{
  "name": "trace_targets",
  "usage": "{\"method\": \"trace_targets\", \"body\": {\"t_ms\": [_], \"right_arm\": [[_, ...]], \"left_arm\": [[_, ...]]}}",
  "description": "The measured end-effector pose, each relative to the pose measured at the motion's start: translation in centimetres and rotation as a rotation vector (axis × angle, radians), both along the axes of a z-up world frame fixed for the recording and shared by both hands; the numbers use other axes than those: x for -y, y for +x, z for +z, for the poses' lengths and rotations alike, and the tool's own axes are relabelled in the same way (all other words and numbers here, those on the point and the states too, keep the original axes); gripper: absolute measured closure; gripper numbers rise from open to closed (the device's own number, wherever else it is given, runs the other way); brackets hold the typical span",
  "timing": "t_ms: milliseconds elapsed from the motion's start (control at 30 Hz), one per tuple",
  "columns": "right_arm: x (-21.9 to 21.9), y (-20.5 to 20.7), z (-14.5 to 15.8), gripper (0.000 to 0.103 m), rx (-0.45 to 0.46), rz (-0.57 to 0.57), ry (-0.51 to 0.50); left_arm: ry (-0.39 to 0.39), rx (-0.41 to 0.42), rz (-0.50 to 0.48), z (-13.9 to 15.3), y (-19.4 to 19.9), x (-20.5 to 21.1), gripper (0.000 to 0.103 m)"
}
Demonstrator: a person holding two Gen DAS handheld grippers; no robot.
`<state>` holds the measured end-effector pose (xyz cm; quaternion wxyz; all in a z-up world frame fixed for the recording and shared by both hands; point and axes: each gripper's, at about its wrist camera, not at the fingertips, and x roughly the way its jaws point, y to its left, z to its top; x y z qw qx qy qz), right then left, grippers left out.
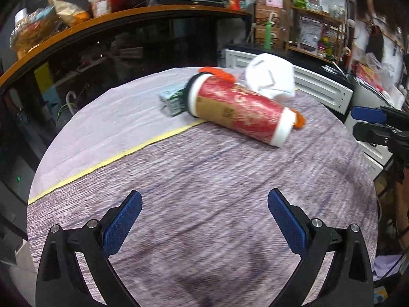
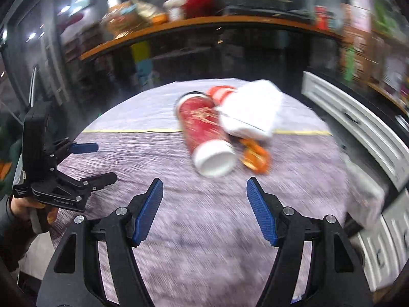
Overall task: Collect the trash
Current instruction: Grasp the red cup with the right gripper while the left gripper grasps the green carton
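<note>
A red and white paper cup (image 1: 237,110) lies on its side on the round purple table (image 1: 179,192). A white crumpled bag (image 1: 271,76) lies behind it, orange wrappers (image 1: 297,121) beside it, and a small green carton (image 1: 172,101) at its left end. My left gripper (image 1: 204,202) is open and empty, well short of the cup. In the right wrist view the cup (image 2: 204,133) points its white bottom toward my right gripper (image 2: 204,192), which is open and empty just in front of it. The white bag (image 2: 251,110) and an orange wrapper (image 2: 255,157) lie to the cup's right.
A yellow tape line (image 1: 115,158) crosses the table. A glass counter with an orange top (image 1: 102,23) holds snacks behind the table. A white cabinet (image 1: 322,87) stands at the right. The left gripper also shows in the right wrist view (image 2: 92,161), and the right gripper in the left wrist view (image 1: 363,122).
</note>
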<state>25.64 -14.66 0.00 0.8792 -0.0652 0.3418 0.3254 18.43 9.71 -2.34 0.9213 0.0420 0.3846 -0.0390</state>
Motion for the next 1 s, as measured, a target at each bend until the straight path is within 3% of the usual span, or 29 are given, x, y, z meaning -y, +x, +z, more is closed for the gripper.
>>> {"method": "trace_targets", "body": {"t_ms": [300, 500, 633, 867, 1000], "right_arm": [[-10.5, 6.3, -1.0, 0.035, 0.035, 0.095, -0.282], [-14.4, 9.9, -2.9, 0.034, 0.038, 0.099, -0.428], [-16.3, 11.6, -3.9, 0.028, 0.045, 0.092, -0.507], [-17.5, 13.0, -5.5, 0.026, 0.047, 0.099, -0.556], [-15.9, 11.8, -3.8, 0.027, 0.024, 0.107, -0.446]], "left_arm": [[-0.01, -0.05, 0.016, -0.9, 2.7, -4.6, 0.006], [-0.001, -0.057, 0.002, -1.0, 4.9, -6.0, 0.006], [-0.002, -0.061, -0.005, -1.2, 6.2, -6.6, 0.006], [-0.021, -0.067, -0.019, -1.2, 9.1, -7.5, 0.006], [-0.019, -0.073, -0.042, -1.2, 11.5, -7.8, 0.006]]}}
